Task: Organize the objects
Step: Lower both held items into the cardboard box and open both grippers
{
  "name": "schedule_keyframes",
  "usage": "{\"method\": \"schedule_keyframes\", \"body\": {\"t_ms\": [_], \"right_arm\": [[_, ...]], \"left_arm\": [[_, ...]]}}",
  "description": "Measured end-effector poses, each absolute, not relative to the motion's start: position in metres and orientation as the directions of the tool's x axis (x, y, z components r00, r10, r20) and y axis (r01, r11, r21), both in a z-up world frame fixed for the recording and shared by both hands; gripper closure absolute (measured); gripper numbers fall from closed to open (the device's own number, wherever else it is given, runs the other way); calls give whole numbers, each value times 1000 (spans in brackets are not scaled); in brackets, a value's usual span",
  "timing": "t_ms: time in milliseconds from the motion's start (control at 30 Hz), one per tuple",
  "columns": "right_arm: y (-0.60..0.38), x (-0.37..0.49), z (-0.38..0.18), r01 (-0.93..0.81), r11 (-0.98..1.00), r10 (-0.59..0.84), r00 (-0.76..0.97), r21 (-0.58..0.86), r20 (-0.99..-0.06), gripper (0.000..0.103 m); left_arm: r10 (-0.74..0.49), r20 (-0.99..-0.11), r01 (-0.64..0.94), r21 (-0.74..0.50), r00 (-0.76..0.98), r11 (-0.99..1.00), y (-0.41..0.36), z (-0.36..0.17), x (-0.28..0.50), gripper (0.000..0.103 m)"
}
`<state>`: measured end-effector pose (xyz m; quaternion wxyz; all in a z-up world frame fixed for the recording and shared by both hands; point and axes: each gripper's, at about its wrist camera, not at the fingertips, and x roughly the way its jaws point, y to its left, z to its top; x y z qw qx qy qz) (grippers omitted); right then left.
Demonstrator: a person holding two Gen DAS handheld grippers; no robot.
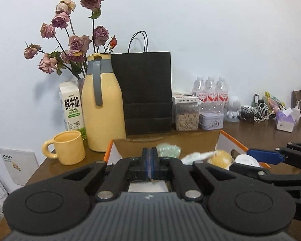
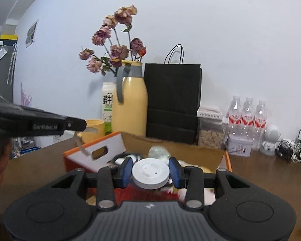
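The jaws of the right gripper [image 2: 150,172] hold a round white lid [image 2: 150,173] above the cardboard box [image 2: 170,147]. The left gripper [image 1: 149,160] is pinched shut on nothing (I think). Many things lie in the box below the jaws, so sorting looks barely begun.

A brown wooden table [image 1: 256,138] stands against a pale wall. At its back stand a milk carton [image 1: 71,108], a yellow jug [image 1: 102,104], a black paper bag [image 1: 146,92], a clear food jar [image 1: 187,114], a small tin [image 1: 211,121] and three water bottles [image 1: 210,92] (a tangle of cables [image 1: 256,112] lies further right). Nearer sit a yellow mug [image 1: 67,150] and an open cardboard box [image 2: 178,148] with orange edges.
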<state>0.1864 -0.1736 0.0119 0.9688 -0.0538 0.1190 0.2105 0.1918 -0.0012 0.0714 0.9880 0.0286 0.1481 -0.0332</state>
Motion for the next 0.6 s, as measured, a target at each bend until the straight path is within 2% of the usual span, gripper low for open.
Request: {"method": "schedule_keyframes", "body": {"t_ms": [233,400,433,467,500,533,567,600], "right_arm": [[-169,247,11,-370,928,345,897,-42,-277,65],[-177,266,-9,-347,938,326,886,-7,-330,63],[-178,268,-12,-339,941,320,886,0,-336,58],[-179,269,-14,-334,942,314,884,2,-346,34],[-180,270,-16,-328,945,308,883,4,-355,12],[-180,269,-18,-321,947,300,885,2,-356,6],[-180,267,-20,-315,949,294,889,-5,-352,3],[-179,266,-20,-312,950,289,891,-10,-350,2]], "left_arm": [[-58,-337,55,-19,940,998,-3,56,250,100],[-57,-376,54,-18,925,998,-2,36,270,98],[-51,-380,48,-17,924,999,-1,32,271,90],[-47,-383,46,-13,922,999,0,30,272,81],[-40,-383,40,-9,923,999,0,28,272,50],[-25,-375,24,-8,927,1000,1,27,271,12],[-11,-354,9,-8,935,1000,2,26,268,0],[1,-325,-5,-9,946,1000,3,26,265,0]]}}
